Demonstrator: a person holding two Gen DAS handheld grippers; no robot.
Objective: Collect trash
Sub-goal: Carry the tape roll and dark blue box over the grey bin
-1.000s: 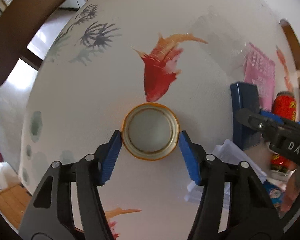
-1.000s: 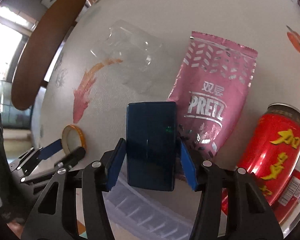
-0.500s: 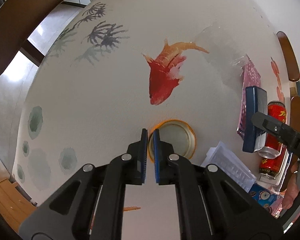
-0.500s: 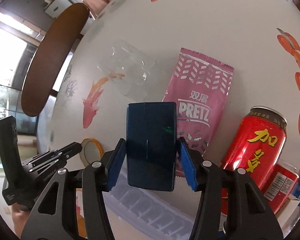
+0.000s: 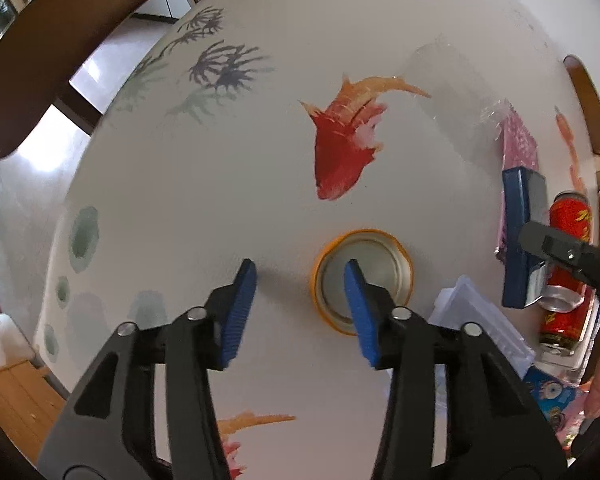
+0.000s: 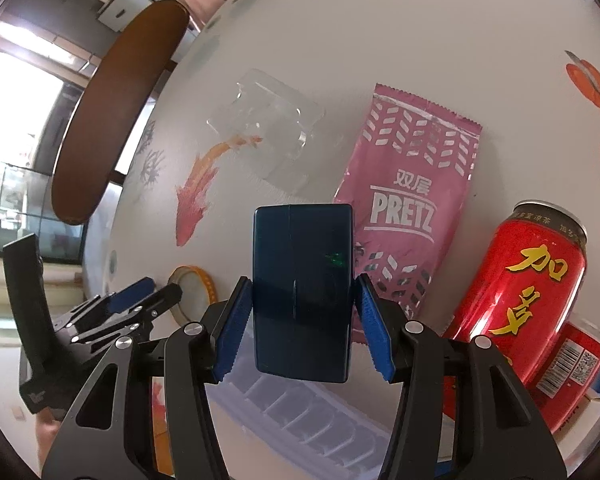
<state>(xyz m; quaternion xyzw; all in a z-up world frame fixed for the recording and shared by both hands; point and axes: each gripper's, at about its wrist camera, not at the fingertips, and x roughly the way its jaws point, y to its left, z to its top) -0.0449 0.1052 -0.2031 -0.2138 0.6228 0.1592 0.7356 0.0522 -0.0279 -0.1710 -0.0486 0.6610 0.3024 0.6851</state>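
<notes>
We note that the left hand-held gripper (image 5: pixel 298 280) has reopened since half a second ago, when its blue pads were nearly together with the lid lying just beyond them; the jaws now stand wide and hold nothing. The orange-rimmed jar lid (image 5: pixel 364 280) remains flat on the counter (image 5: pixel 204 184), open side up, and the gripper sits offset toward 9 o'clock of it: the right pad (image 5: pixel 358 312) overlaps the lid's interior in the left wrist view, while the left pad (image 5: pixel 240 300) is over bare counter. Whether the right pad touches the lid we cannot tell. We judge that the pinch did not take the lid, so this piece of trash is not yet collected, and a fresh approach must either straddle the full rim or catch its edge. The right hand-held gripper (image 6: pixel 302 312) is unchanged over the same interval: part-open, closed just enough to clamp a dark blue box (image 6: pixel 302 292) by its two long sides, held clear of the counter. Other trash around, from the right wrist view: a pink PRETZ wrapper (image 6: pixel 412 196) at 1 o'clock of the box, a clear plastic blister shell (image 6: pixel 268 136) at 11 o'clock, a red drink can (image 6: pixel 524 292) upright at 3 o'clock with a second red can (image 6: pixel 572 364) below it, and a white ridged plastic tray (image 6: pixel 308 416) beneath the box. In the left wrist view that tray lies just beside the lid at 4 o'clock and may crowd the right pad.
</notes>
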